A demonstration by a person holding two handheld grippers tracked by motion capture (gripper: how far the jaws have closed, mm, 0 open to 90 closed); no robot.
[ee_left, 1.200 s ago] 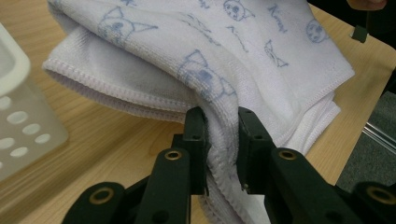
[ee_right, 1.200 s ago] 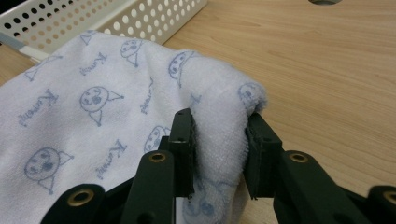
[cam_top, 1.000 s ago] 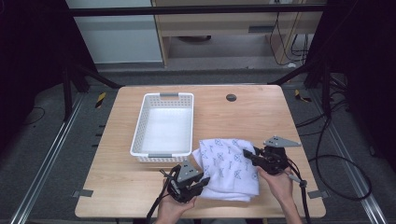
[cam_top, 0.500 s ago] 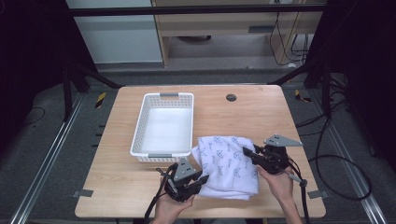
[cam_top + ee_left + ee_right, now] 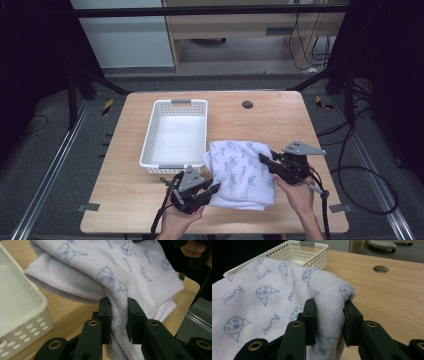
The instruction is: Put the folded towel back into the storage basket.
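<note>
While both grippers' fingers clamp the towel (folded), its long axis runs toward the basket.

Overhead view; two close towel views

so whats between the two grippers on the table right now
The folded white towel spans the whole stretch in the high view. The left gripper pinches its near-left edge and the right gripper its right edge; each gripper view shows cloth clamped between the jaws.
</note>
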